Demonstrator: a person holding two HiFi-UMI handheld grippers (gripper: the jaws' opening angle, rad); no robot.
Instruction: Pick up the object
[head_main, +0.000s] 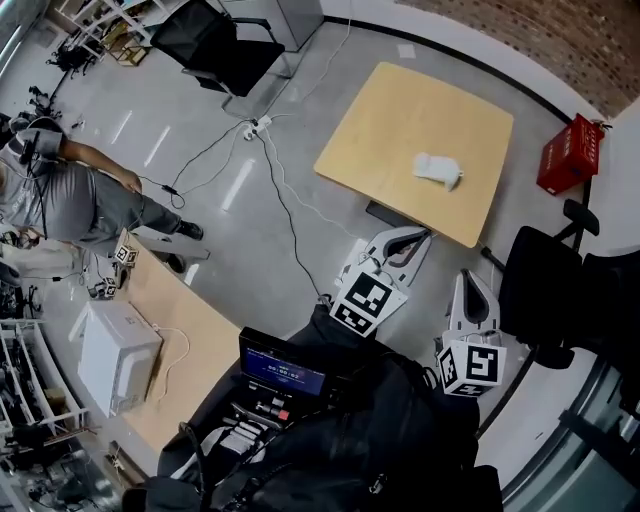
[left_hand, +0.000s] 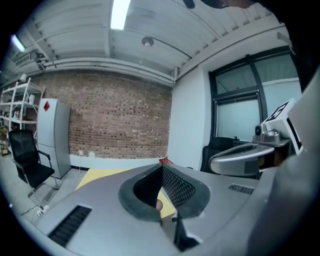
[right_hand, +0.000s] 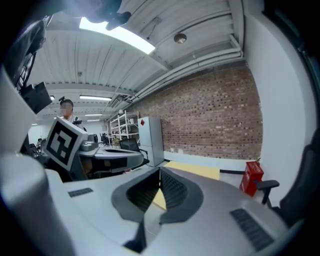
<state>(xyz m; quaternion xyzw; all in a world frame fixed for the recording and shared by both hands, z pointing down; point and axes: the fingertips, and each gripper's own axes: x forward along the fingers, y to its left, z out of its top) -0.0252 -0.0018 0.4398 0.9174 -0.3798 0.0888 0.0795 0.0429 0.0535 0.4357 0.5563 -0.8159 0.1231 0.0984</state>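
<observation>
A small white object (head_main: 438, 168) lies on a light wooden table (head_main: 380, 130) ahead of me in the head view. Both grippers hang short of the table's near edge, apart from the object. My left gripper (head_main: 412, 240) points toward the table, its jaws shut with nothing held. To its right, my right gripper (head_main: 471, 283) is also shut and empty. In the left gripper view the left gripper's (left_hand: 161, 169) pads meet, with the table (left_hand: 100, 176) beyond. The right gripper's (right_hand: 160, 173) pads meet in the right gripper view, the table (right_hand: 197, 171) behind them.
A red box (head_main: 570, 152) stands on the floor right of the table. Black chairs (head_main: 215, 40) (head_main: 545, 290) stand at the back left and at the right. Cables (head_main: 285, 200) cross the floor. A person (head_main: 75, 195) stands left, by a second table (head_main: 180, 340) with a white box (head_main: 115, 355).
</observation>
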